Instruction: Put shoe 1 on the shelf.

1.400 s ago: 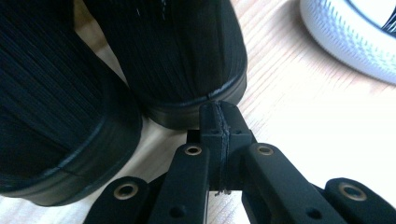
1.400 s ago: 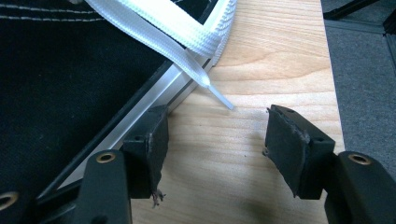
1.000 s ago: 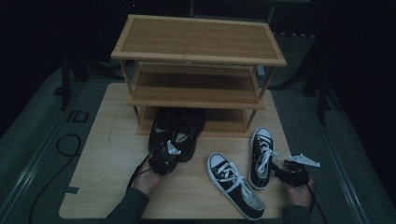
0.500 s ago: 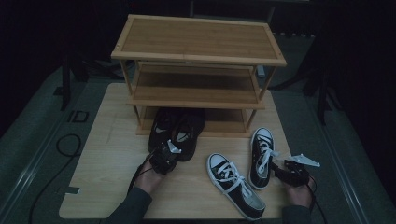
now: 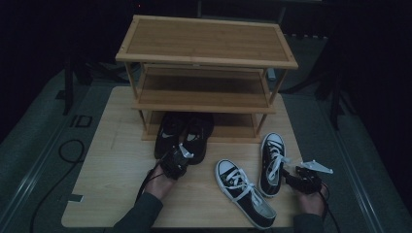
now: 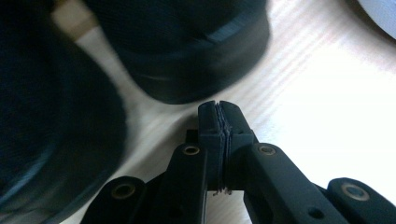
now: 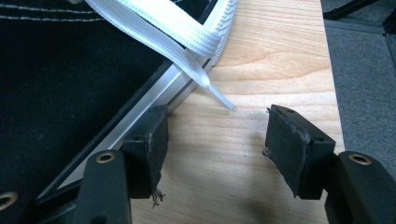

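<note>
Two black shoes (image 5: pixel 167 133) (image 5: pixel 200 132) stand side by side at the front of the wooden rack's (image 5: pixel 206 39) bottom shelf. My left gripper (image 5: pixel 178 162) sits just behind their heels. In the left gripper view the pads meet at the tip (image 6: pixel 218 122) with nothing between them, though the jaws have just been opening a trifle; a black heel (image 6: pixel 187 56) lies right ahead. Two black-and-white sneakers (image 5: pixel 245 199) (image 5: pixel 271 162) lie at the right. My right gripper (image 7: pixel 217 135) is open, its left pad (image 7: pixel 156 135) beside a sneaker's sole (image 7: pixel 70 70), with a white lace tip (image 7: pixel 219 95) ahead.
The wooden table (image 5: pixel 111 160) ends close to my right gripper, with grey floor (image 7: pixel 364 70) beyond its edge. A black cable (image 5: pixel 70 150) loops on the floor at the left. The rack's two upper shelves (image 5: pixel 204 94) hold nothing I can see.
</note>
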### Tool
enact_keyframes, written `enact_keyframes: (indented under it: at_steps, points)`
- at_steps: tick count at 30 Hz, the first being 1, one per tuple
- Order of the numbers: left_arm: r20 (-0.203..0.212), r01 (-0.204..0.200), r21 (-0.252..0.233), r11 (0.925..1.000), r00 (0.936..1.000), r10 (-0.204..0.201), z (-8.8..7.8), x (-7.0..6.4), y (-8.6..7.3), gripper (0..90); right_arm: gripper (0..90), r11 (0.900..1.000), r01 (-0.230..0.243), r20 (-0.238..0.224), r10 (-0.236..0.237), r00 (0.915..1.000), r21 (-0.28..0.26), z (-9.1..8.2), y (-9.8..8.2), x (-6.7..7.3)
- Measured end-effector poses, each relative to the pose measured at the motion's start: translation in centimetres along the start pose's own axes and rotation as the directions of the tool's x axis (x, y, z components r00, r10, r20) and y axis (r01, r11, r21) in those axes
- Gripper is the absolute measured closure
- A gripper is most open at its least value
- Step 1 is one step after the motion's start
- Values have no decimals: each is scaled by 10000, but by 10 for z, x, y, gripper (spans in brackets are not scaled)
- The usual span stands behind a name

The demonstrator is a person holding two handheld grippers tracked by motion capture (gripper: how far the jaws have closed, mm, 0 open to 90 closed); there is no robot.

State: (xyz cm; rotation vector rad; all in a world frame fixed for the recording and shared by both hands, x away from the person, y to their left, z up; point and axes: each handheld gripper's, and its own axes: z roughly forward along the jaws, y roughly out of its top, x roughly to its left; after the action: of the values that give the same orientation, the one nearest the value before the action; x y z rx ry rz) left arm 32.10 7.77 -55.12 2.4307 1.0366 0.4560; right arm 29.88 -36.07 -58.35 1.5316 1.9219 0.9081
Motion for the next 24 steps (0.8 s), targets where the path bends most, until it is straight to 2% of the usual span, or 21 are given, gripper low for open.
enact_keyframes:
  at_steps: [2, 4, 11, 16, 21, 24]
  points:
    - [-9, -55, 0, 10000, 10000, 55, 4, -3, 2, 881, 388, 10000, -5, 0, 5, 10000, 2, 0, 0, 0]
    - [-123, 87, 19, 10000, 9999, -86, 5, -2, 4, 878, 388, 10000, -3, 2, 3, 10000, 1, 0, 0, 0]
    - [-245, 412, 96, 9991, 9989, -409, 5, 8, 7, 882, 388, 10000, 6, -4, -6, 10000, 0, 0, 0, 0]
    - [-397, 471, 222, 9986, 9981, -462, 10, 14, 16, 882, 387, 10000, 5, -6, -5, 10000, 0, 0, 0, 0]
    - [-429, 519, 240, 9984, 9978, -509, 14, 14, 24, 882, 387, 10000, 3, -9, -3, 10000, 1, 0, 0, 0]
    - [-616, 501, 259, 9984, 9969, -484, 16, 11, 27, 881, 387, 10000, 13, -5, -13, 10000, -1, 0, 0, 0]
